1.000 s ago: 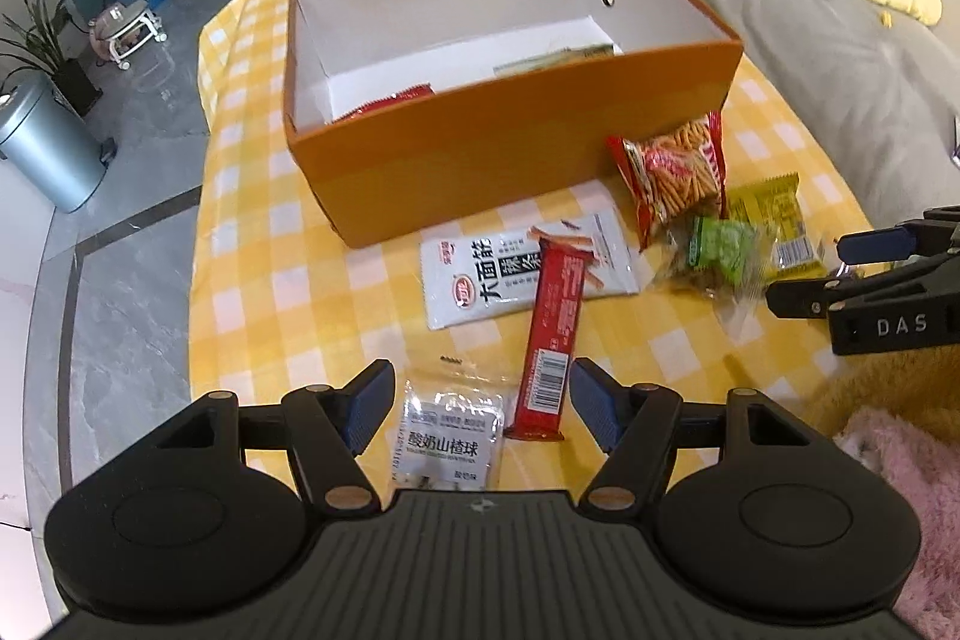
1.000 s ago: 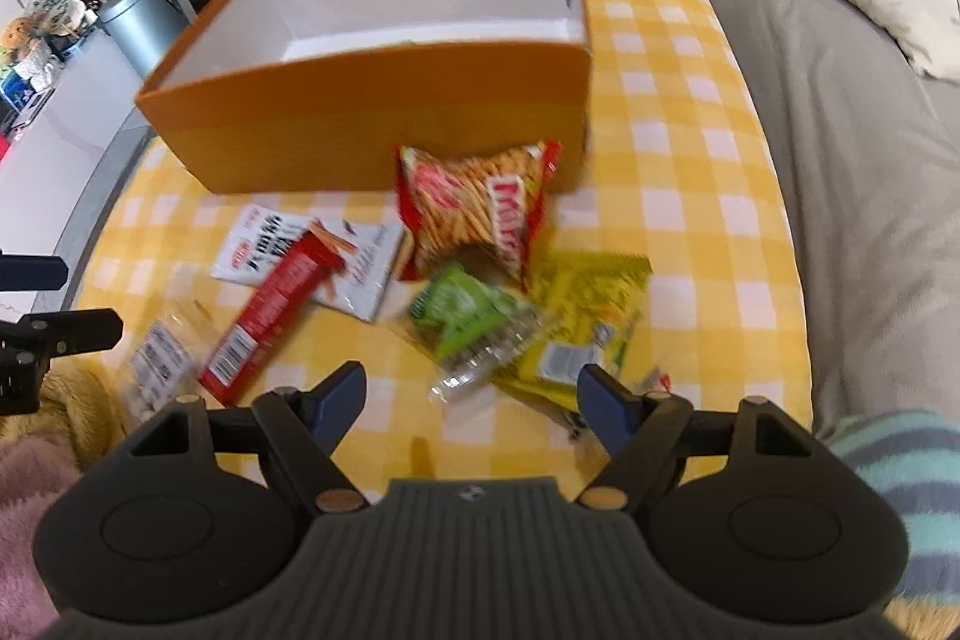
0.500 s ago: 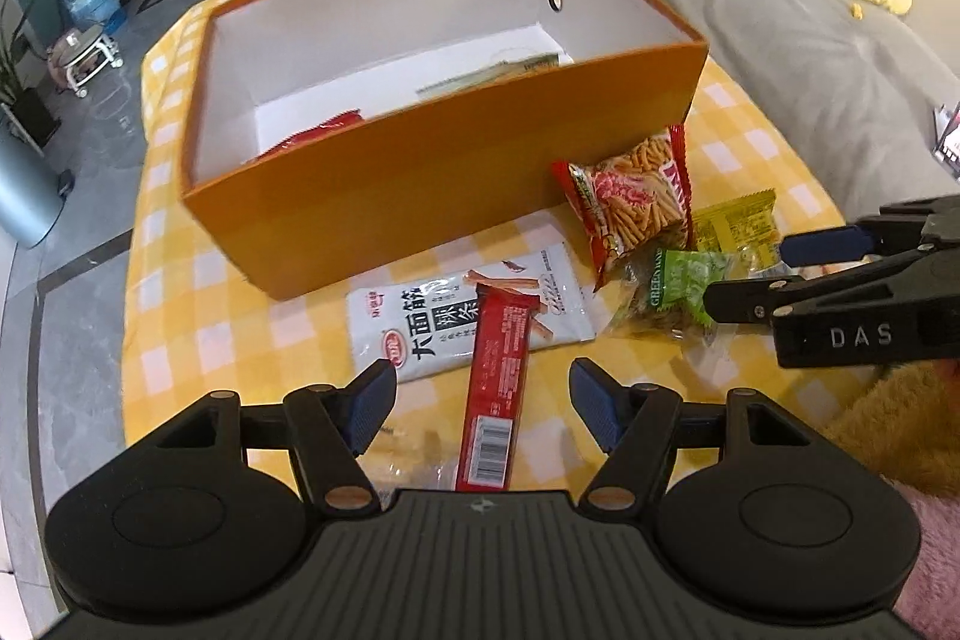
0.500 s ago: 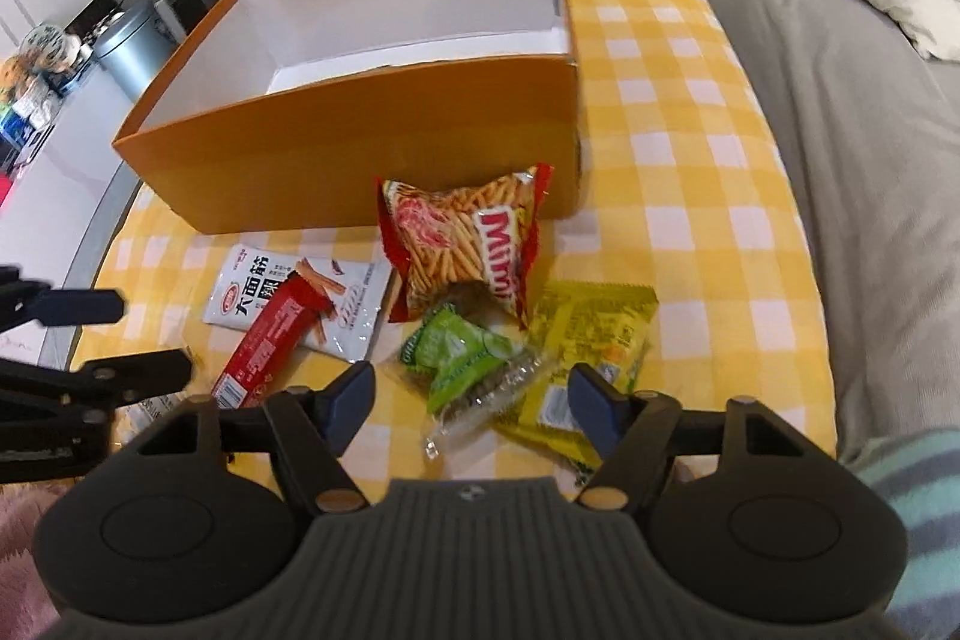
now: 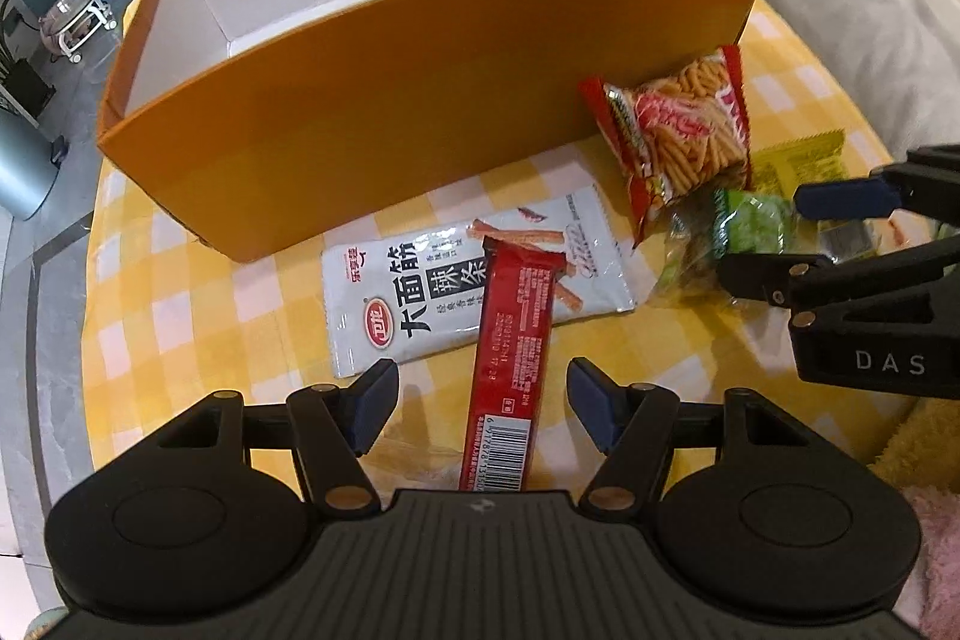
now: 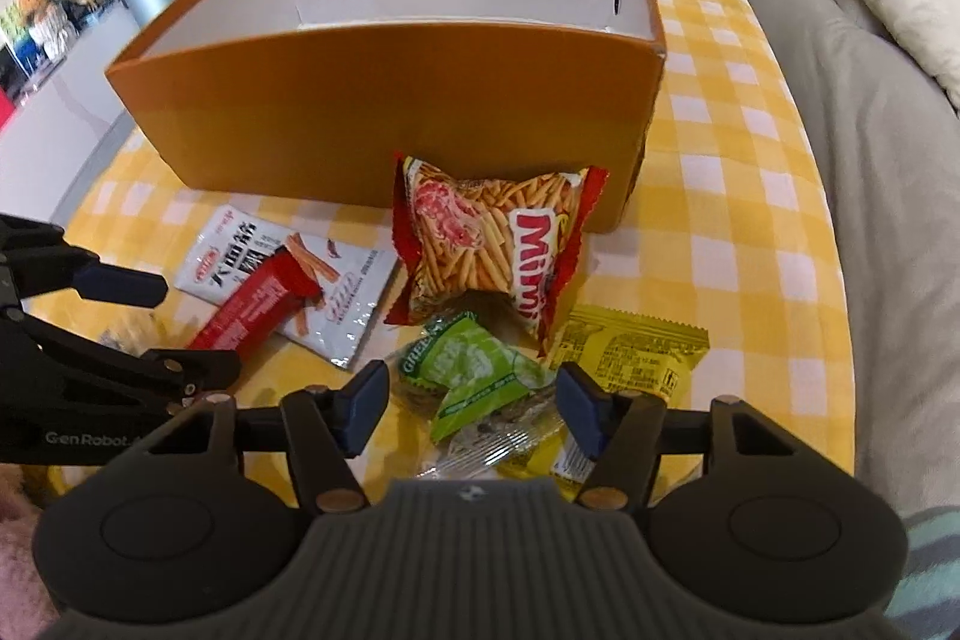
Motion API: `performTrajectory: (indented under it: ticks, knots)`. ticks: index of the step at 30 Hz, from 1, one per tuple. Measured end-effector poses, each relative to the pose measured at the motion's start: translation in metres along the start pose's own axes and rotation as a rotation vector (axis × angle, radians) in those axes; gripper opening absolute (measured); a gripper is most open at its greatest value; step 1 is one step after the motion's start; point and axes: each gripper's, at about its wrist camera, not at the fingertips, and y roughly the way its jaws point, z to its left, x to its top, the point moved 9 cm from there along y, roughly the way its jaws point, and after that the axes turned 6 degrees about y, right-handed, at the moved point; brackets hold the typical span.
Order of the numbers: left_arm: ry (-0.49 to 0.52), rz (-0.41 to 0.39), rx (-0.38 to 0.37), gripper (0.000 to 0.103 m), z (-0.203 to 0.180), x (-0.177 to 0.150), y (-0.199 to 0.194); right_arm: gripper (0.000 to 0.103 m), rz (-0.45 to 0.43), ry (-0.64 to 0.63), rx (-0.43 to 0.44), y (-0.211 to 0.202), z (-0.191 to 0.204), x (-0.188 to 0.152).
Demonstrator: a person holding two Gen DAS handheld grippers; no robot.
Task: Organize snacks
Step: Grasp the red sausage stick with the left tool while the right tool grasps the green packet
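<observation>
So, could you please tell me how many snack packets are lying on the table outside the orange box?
5, perhaps more hidden: red bar on the white spicy-strip packet, Mimi sticks bag, green pea packet, yellow packet.

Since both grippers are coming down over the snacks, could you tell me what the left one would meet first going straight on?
Most likely the red bar, lying between the left gripper's closing jaws.

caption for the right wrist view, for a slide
Right gripper closing around a green snack packet before the orange box.
</observation>
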Motion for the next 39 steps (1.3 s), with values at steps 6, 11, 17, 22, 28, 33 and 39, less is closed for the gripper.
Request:
performTrajectory:
  ticks: [6, 11, 17, 22, 28, 33, 39]
  knots:
    - [-0.002, 0.055, 0.007, 0.076, 0.0, -0.003, 0.012, 0.061, -0.002, -0.027, -0.017, 0.005, 0.0, 0.0]
    - [0.004, 0.09, 0.02, 0.072, -0.003, -0.005, 0.021, 0.064, -0.003, -0.053, -0.015, 0.008, 0.003, -0.001]
    - [0.006, 0.094, 0.016, 0.064, -0.006, -0.006, 0.025, 0.064, -0.005, -0.091, -0.027, 0.01, 0.007, -0.001]
    - [-0.013, 0.093, 0.0, 0.052, -0.01, -0.004, 0.026, 0.065, 0.001, -0.159, -0.063, 0.016, 0.015, -0.004]
    - [-0.031, 0.089, -0.028, 0.031, -0.016, -0.006, 0.025, 0.057, -0.003, -0.152, -0.06, 0.016, 0.013, -0.003]
    - [-0.04, 0.089, -0.029, 0.029, -0.021, -0.006, 0.023, 0.05, -0.011, -0.166, -0.058, 0.011, 0.016, -0.004]
    - [-0.119, 0.079, -0.07, 0.027, -0.016, -0.006, 0.019, 0.047, -0.001, -0.097, -0.003, 0.004, 0.013, -0.003]
